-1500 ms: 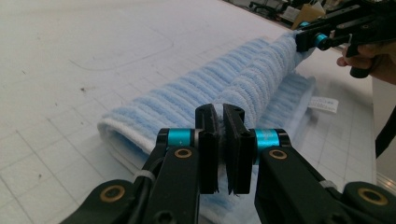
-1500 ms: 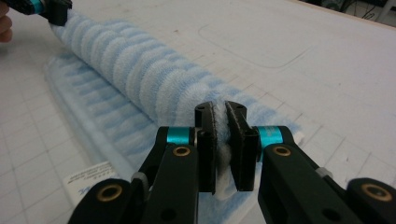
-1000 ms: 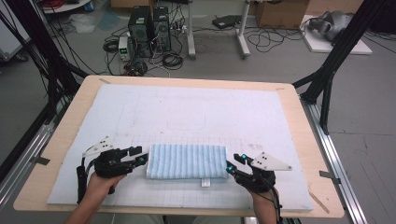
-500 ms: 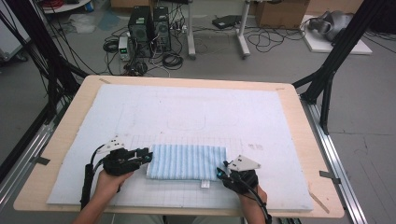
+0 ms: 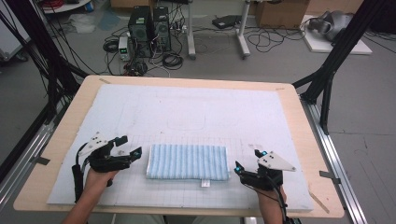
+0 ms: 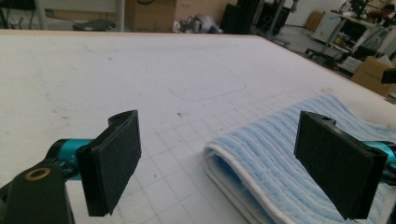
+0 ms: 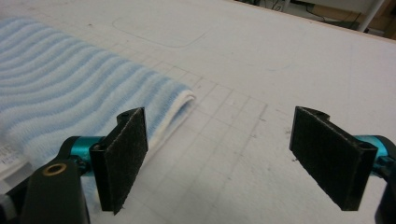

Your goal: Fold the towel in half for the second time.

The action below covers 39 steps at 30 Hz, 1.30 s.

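Between the two grippers, on the white gridded mat (image 5: 196, 116), lies a folded blue-striped towel (image 5: 187, 162). Its long axis runs from one gripper to the other, across the near part of the table (image 5: 299, 116), and its stripes run the short way, away from the person. One short end faces the left gripper (image 5: 128, 148), the other the right gripper (image 5: 246, 161); a small white tag (image 5: 204, 184) sticks out from its near long edge, closer to the right gripper.

Both pairs of jaws stand wide apart with nothing between them. In the left gripper view the towel's (image 6: 280, 163) rounded, folded short end sits just ahead of the gap between the pads, nearer the right-hand pad (image 6: 337, 163), which covers part of the cloth; the left-hand pad (image 6: 114, 156) hangs over bare mat. In the right gripper view the towel's (image 7: 70, 88) other end lies beside and behind the left-hand pad (image 7: 126, 156), while the right-hand pad (image 7: 327, 154) is over bare grid.

Neither pad is seen touching the cloth. Each gripper view cuts the towel off at the frame edge, so its far end is out of sight there. How many layers the fold has is hard to make out; the tag's print is too small to read.
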Available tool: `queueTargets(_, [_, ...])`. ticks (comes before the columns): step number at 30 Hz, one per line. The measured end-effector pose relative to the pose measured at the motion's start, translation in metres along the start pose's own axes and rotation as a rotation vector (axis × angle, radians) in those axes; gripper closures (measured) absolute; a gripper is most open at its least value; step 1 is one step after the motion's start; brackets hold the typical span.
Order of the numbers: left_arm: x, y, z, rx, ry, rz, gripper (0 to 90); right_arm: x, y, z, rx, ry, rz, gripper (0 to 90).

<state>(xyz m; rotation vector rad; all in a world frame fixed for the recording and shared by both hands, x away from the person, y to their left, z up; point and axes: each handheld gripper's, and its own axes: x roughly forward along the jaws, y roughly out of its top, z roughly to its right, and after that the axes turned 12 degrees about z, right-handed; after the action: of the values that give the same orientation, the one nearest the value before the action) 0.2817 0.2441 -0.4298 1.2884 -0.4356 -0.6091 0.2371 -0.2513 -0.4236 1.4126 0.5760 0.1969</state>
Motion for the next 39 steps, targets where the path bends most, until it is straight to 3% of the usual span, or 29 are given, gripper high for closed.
queueTargets(4, [-0.009,-0.001,-0.003,0.012,0.013,0.009,15.5,-0.007,-0.001,0.008,0.002,0.001,0.013,11.8])
queueTargets(6, [-0.012,0.0,-0.004,0.038,0.012,-0.002,16.3,-0.01,-0.001,0.011,0.009,0.001,0.017,11.7])
queueTargets(14, [-0.019,0.002,-0.007,0.047,0.007,0.02,17.3,-0.017,-0.008,0.016,0.022,-0.008,0.016,11.8])
queueTargets(22, [-0.028,0.004,0.001,0.065,0.005,0.02,17.7,-0.024,-0.014,0.011,0.015,-0.022,0.025,11.7])
queueTargets(26, [-0.033,0.004,-0.001,0.062,0.015,0.02,17.8,-0.02,-0.016,0.009,0.006,-0.014,0.004,11.8])
queueTargets(39, [-0.035,0.005,-0.005,0.054,0.025,0.032,18.0,-0.019,-0.008,0.007,0.016,-0.02,0.017,11.8])
